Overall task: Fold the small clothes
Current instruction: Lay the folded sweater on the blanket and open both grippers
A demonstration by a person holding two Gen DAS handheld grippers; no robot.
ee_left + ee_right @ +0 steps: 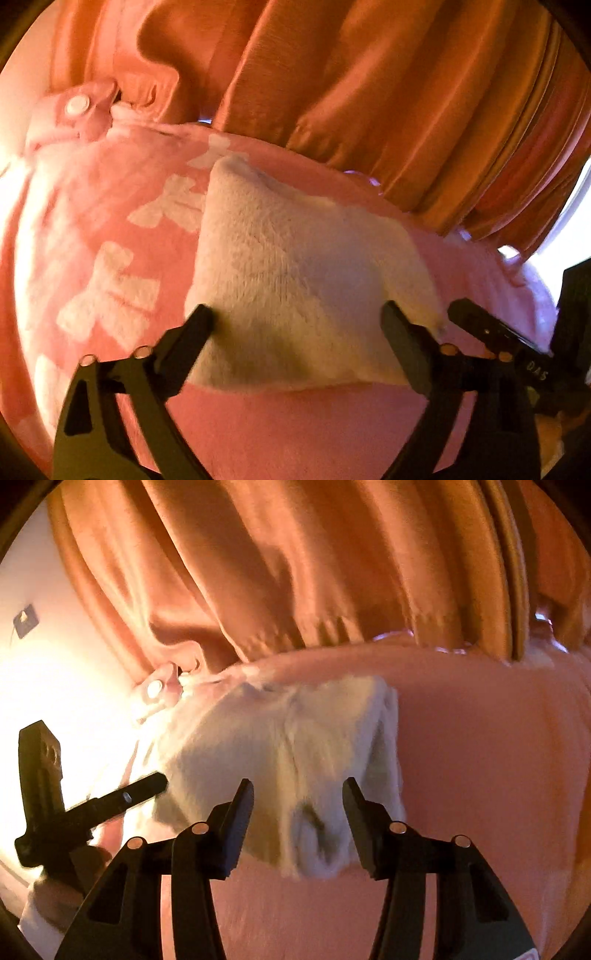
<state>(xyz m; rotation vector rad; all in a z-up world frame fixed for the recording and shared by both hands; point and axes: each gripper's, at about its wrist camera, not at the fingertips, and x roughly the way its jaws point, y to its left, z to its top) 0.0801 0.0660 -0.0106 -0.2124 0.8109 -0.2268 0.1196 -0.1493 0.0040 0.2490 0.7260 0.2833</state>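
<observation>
A small cream fleece garment [295, 273] lies folded on a pink blanket [295, 435]. My left gripper [297, 315] stands wide open over its near part, one fingertip at each side edge, and the pads do not press on it. In the right wrist view the same garment [288, 746] lies blurred, with a wrinkle near its front edge. My right gripper [298, 794] hangs over that edge with its jaws apart and cloth showing in the gap, gripping nothing. A finger of the right gripper [480, 325] shows beside the garment's right corner.
An orange curtain [369, 92] hangs close behind the blanket. The blanket's left part has white patterns [110, 291], and a pink tab with a white snap [77, 105] lies at the back left. A bright wall [44, 683] is on the left, where a finger of the left gripper [147, 786] reaches in.
</observation>
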